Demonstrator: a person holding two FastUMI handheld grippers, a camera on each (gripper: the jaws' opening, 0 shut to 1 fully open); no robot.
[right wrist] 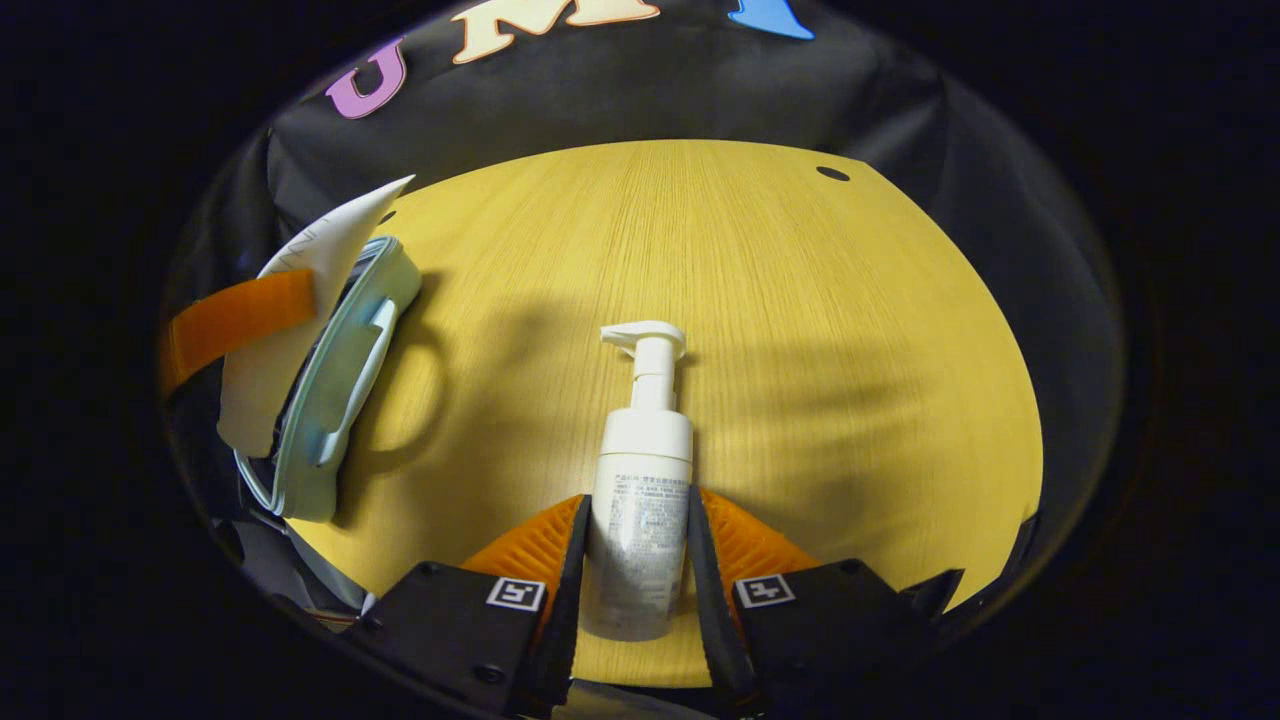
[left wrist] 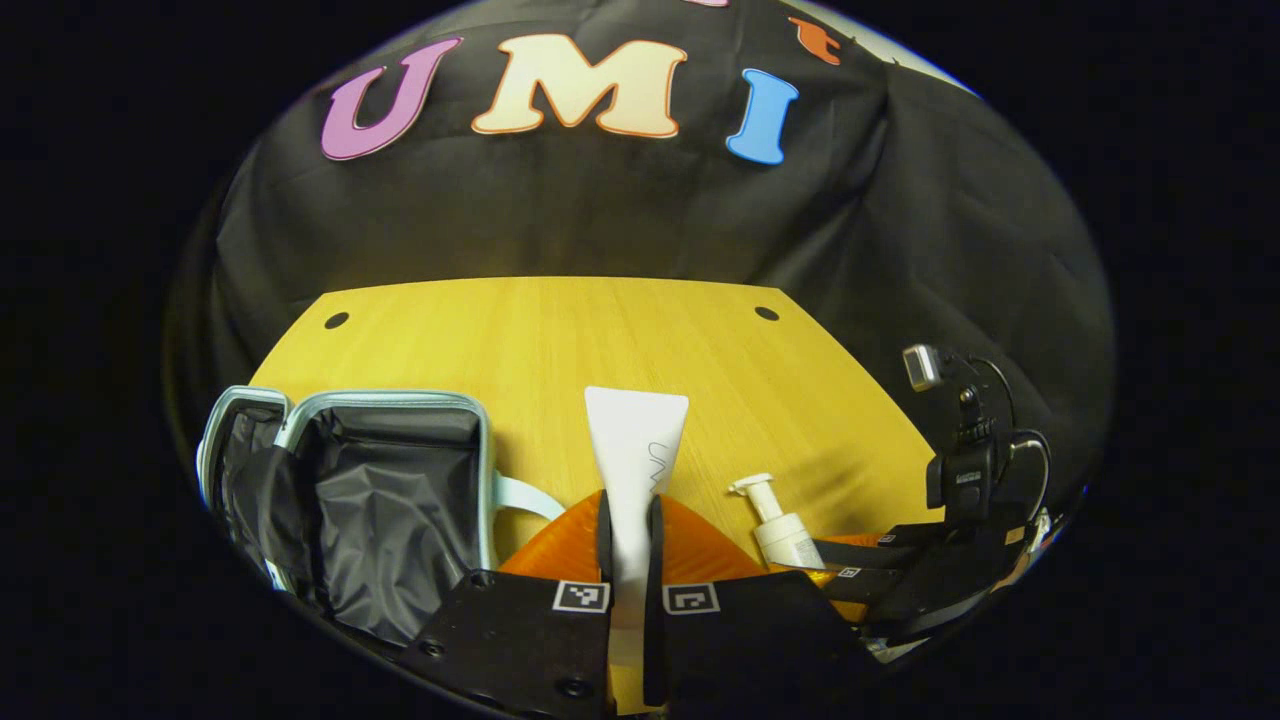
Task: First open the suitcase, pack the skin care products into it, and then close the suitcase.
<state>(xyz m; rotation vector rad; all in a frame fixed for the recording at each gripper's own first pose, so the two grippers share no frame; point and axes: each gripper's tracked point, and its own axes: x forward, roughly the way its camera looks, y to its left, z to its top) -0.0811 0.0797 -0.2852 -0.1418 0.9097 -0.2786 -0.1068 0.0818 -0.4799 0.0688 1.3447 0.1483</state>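
Fingers of L gripper (left wrist: 630,530) pinched tube (left wrist: 637,450), R gripper (right wrist: 638,560) clamped pump bottle (right wrist: 640,500), both for packing into open suitcase (left wrist: 390,480).

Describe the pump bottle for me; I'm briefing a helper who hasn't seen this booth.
On the yellow wooden table, right of the open pale-blue suitcase, stands a small white pump bottle between the right tongs. Its nozzle pump head sets it apart from the flat white tube held in the left tongs.

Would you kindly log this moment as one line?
suitcase: open | left gripper: holds tube | right gripper: holds pump bottle
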